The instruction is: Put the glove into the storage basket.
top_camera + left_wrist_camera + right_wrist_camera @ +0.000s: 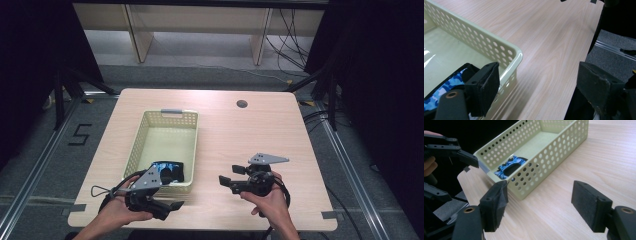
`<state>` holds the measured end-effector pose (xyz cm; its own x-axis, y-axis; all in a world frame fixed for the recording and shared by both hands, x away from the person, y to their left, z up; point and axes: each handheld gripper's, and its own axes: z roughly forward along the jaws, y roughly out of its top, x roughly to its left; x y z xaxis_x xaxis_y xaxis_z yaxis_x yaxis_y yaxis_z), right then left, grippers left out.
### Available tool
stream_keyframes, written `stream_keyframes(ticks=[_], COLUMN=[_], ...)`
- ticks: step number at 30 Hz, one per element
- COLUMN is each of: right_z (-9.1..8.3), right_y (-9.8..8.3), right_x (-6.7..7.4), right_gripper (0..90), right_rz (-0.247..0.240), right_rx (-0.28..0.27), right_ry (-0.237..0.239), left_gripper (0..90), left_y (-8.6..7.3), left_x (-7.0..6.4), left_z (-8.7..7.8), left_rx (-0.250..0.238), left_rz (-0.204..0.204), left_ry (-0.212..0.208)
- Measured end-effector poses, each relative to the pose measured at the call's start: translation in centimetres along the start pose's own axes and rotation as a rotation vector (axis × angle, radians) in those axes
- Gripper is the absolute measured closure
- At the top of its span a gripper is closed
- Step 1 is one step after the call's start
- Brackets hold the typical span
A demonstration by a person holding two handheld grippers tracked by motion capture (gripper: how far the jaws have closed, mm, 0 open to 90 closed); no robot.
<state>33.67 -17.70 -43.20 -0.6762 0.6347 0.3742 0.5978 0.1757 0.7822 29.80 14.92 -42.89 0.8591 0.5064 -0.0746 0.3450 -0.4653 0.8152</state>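
The blue camouflage item (510, 165) is lying at the near end of the pale green basket (165, 120). Both the left gripper (172, 205) and right gripper (230, 176) are standing released, holding nothing. Advice: be withdrawing both tools level, clearing the rim.

A light wood tabletop (235, 135) has a small dark round hole (242, 104) near its far edge. The grey floor (350, 165) has cables (292, 50) and a mark (80, 135).
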Motion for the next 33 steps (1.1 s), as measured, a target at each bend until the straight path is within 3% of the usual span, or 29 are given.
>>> stream_keyframes(ticks=[3, 4, 5, 7, 9, 11, 13, 14, 15, 16, 17, 18, 19, 20, 21, 22, 24, 25, 26, 27, 28, 29, 31, 32, 33], right_z=[-0.2, -0.3, -0.5, -0.5, -0.7, -0.8, -0.8, -0.9, -0.9, -0.9, -0.9, -1.0, -0.9, -1.0, -0.9, -0.9, -1.0, -0.8, -0.9, -0.8, -0.8, -0.6, -0.7, -0.6, -0.7], right_y=[-0.5, -0.6, -0.7, -0.9, -1.1, -1.3, -1.6, -1.8, -1.9, -2.0, -2.1, -2.3, -2.4, -2.5, -2.5, -2.7, -2.8, -2.9, -3.0, -3.1, -3.2, -3.4, -3.6, -3.7, -3.8], right_x=[-0.1, -0.3, -0.1, -0.4, 0.0, -0.2, -0.2, 0.0, -0.1, 0.0, -0.1, 0.1, 0.0, 0.2, 0.0, 0.2, 0.2, 0.0, 0.3, 0.1, 0.3, 0.2, 0.4, 0.2, 0.2], right_gripper=[28.5, 28.2, 27.5, 26.3, 25.5, 24.8, 24.2, 24.2, 24.2, 24.0, 23.7, 23.6, 23.4, 23.3, 23.2, 23.1, 22.5, 21.9, 21.7, 21.7, 21.4, 21.3, 20.8, 20.7, 20.5], right_rz=[0.013, -0.007, 0.020, -0.028, 0.000, -0.025, -0.024, -0.006, -0.023, 0.003, -0.029, 0.008, -0.007, 0.013, -0.027, -0.003, -0.017, -0.041, -0.014, -0.038, -0.016, -0.043, -0.032, -0.072, -0.074], right_rx=[-0.002, -0.006, 0.001, -0.018, -0.010, -0.015, -0.014, -0.015, -0.013, -0.006, -0.019, -0.003, -0.011, 0.012, -0.005, -0.005, 0.006, -0.006, 0.003, 0.006, 0.019, 0.000, 0.027, 0.020, 0.032], right_ry=[0.008, 0.004, 0.007, 0.003, 0.001, -0.006, -0.007, -0.010, -0.017, -0.011, -0.024, -0.018, -0.015, -0.015, -0.013, -0.014, -0.025, -0.011, -0.018, -0.008, -0.009, -0.013, -0.009, -0.015, -0.024], left_gripper=[18.4, 18.4, 18.4, 18.4, 18.4, 18.4, 18.4, 18.4, 18.4, 18.4, 18.4, 18.4, 18.4, 18.4, 18.4, 18.4, 18.4, 18.3, 18.2, 18.2, 18.0, 17.7, 17.3, 17.2, 17.1], left_y=[-0.2, -0.3, -0.4, -0.6, -0.8, -1.0, -1.1, -1.2, -1.3, -1.4, -1.5, -1.7, -1.8, -1.8, -2.0, -2.0, -2.2, -2.4, -2.5, -2.6, -2.7, -2.8, -3.1, -3.2, -3.4], left_x=[-0.4, -0.5, -0.7, -1.0, -1.2, -1.6, -1.8, -1.8, -2.0, -2.0, -2.1, -2.1, -2.1, -2.0, -2.3, -2.3, -2.4, -2.5, -2.5, -2.5, -2.5, -2.4, -2.4, -2.3, -2.4], left_z=[0.2, 0.2, 0.3, 0.3, 0.2, 0.2, 0.2, 0.3, 0.4, 0.4, 0.5, 0.6, 0.6, 0.6, 0.7, 0.7, 0.8, 0.9, 0.9, 1.0, 1.0, 1.1, 1.2, 1.3, 1.4], left_rx=[-0.002, -0.002, -0.009, -0.002, 0.001, 0.002, 0.011, 0.002, -0.001, 0.004, 0.006, 0.014, 0.017, 0.027, 0.018, 0.020, 0.022, 0.021, 0.022, 0.022, 0.022, 0.018, 0.028, 0.033, 0.026], left_rz=[-0.007, -0.008, -0.013, -0.008, 0.003, 0.003, 0.022, 0.022, 0.008, 0.021, 0.012, 0.011, 0.012, 0.043, 0.012, 0.015, 0.026, 0.005, 0.006, -0.002, -0.007, 0.004, -0.014, -0.017, -0.022], left_ry=[-0.005, -0.009, -0.011, -0.014, -0.018, -0.040, -0.037, -0.047, -0.049, -0.051, -0.052, -0.053, -0.054, -0.064, -0.064, -0.072, -0.080, -0.078, -0.083, -0.082, -0.086, -0.093, -0.086, -0.087, -0.090])
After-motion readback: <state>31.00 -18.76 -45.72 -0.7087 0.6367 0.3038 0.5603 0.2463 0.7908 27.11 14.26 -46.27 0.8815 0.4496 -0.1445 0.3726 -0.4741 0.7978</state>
